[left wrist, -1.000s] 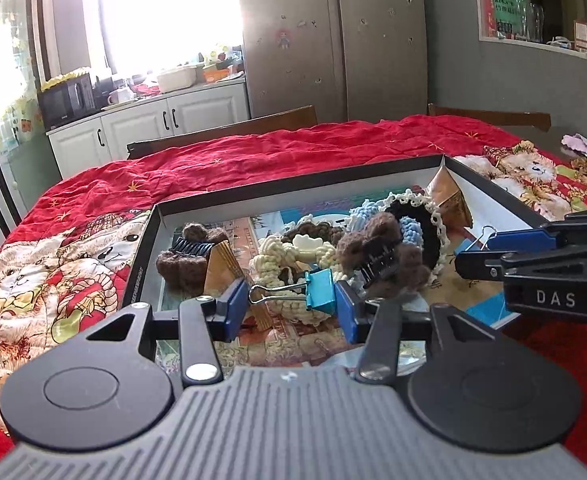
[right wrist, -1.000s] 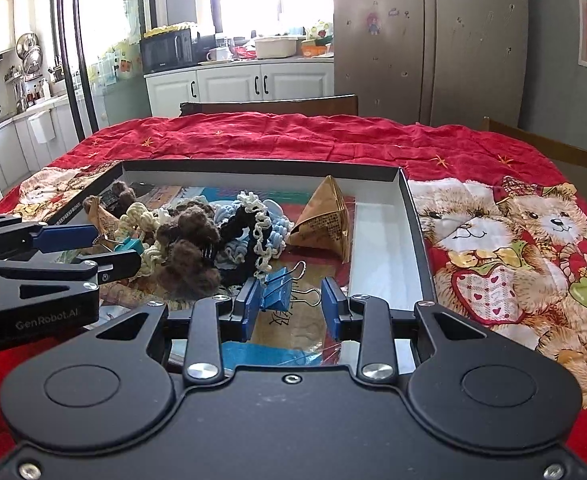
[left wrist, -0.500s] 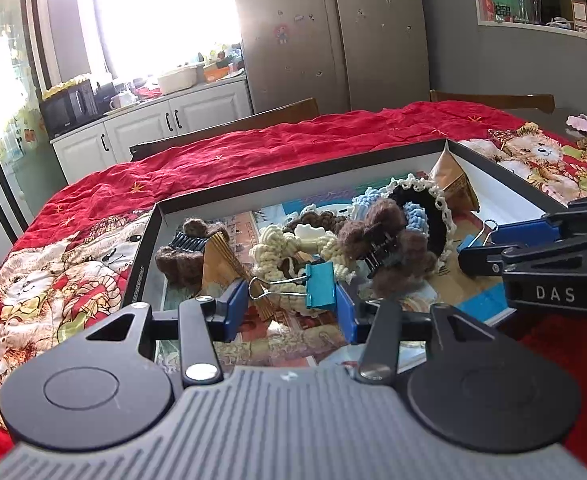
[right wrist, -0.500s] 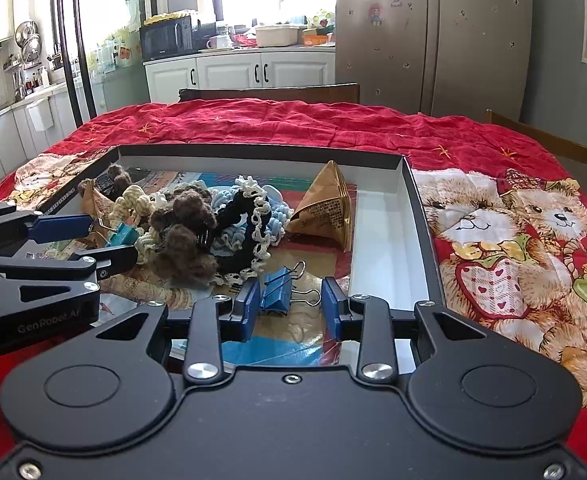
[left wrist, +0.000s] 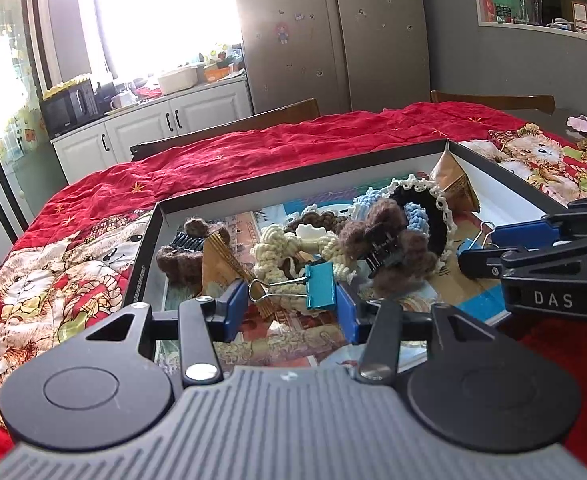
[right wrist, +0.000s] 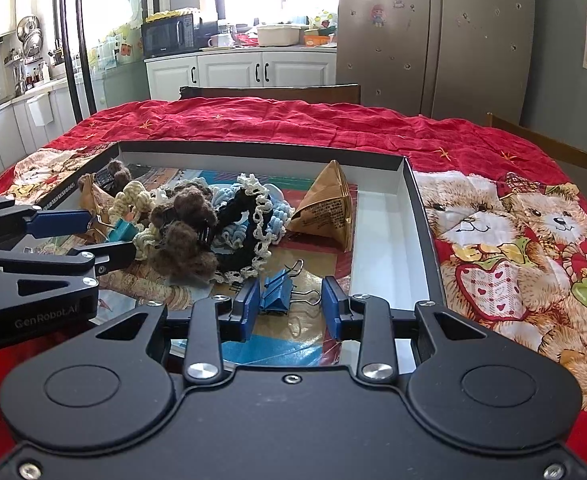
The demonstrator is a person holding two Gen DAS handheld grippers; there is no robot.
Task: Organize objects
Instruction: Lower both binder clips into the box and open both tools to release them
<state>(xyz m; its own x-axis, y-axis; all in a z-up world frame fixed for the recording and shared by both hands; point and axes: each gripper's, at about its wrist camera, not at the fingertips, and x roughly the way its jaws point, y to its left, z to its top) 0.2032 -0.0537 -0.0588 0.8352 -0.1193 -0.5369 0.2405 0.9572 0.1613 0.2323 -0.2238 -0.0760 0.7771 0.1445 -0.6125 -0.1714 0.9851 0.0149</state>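
Observation:
A shallow black box on the red tablecloth holds knitted hair ties, brown fuzzy clips and folded brown paper packets. My left gripper is open, its fingers either side of a teal binder clip that lies against the right pad. My right gripper is open around a blue binder clip that lies close to the left pad. Each gripper shows in the other's view: the right one, the left one.
A brown fuzzy clip, a black and white lace scrunchie and a cream knitted tie are piled mid-box. A paper packet stands near the box's right white strip. Chairs stand behind the table.
Both grippers have tilted and drawn slightly nearer the box contents. The jaws stay open and both clips stay between the fingers.

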